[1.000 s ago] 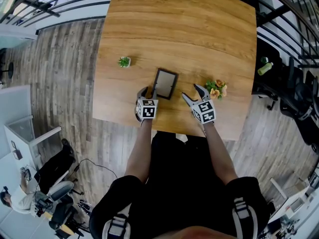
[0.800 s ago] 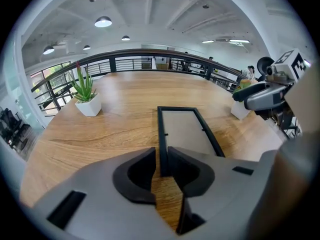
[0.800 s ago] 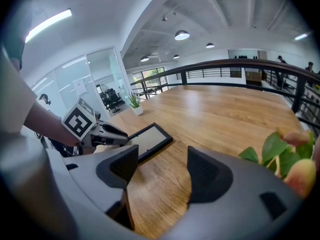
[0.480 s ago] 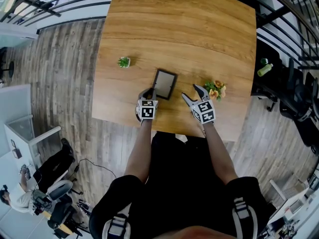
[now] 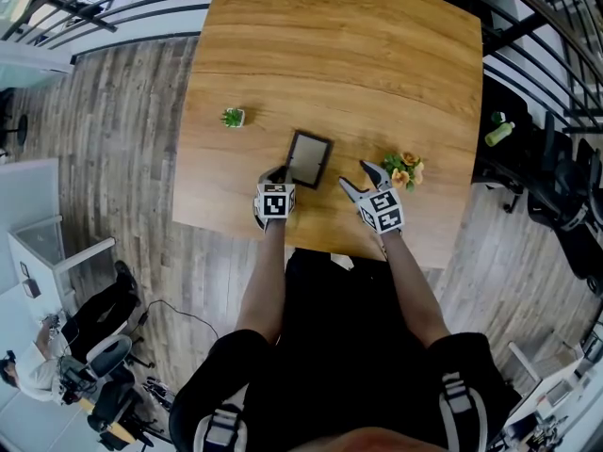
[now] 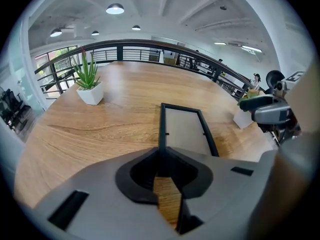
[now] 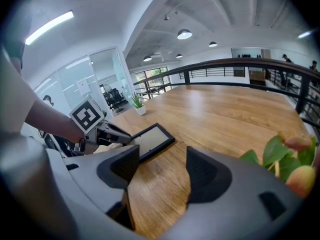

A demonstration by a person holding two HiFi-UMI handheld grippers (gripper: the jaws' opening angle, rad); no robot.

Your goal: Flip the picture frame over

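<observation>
Closing just now, the left gripper (image 5: 280,172) is pinching the near edge of the picture frame (image 5: 309,159), which is lying flat on the table (image 5: 377,64). Its partner, the right gripper (image 5: 356,175), is hovering open and empty just beside it, so the flip is only beginning.

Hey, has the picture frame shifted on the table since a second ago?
No. The picture frame sits as before relative to the small potted plant; the left gripper has just closed its jaws on its edge.

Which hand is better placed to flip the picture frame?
Left: the left gripper has just closed its jaws on the picture frame; the right gripper stands open beside it, empty.
</observation>
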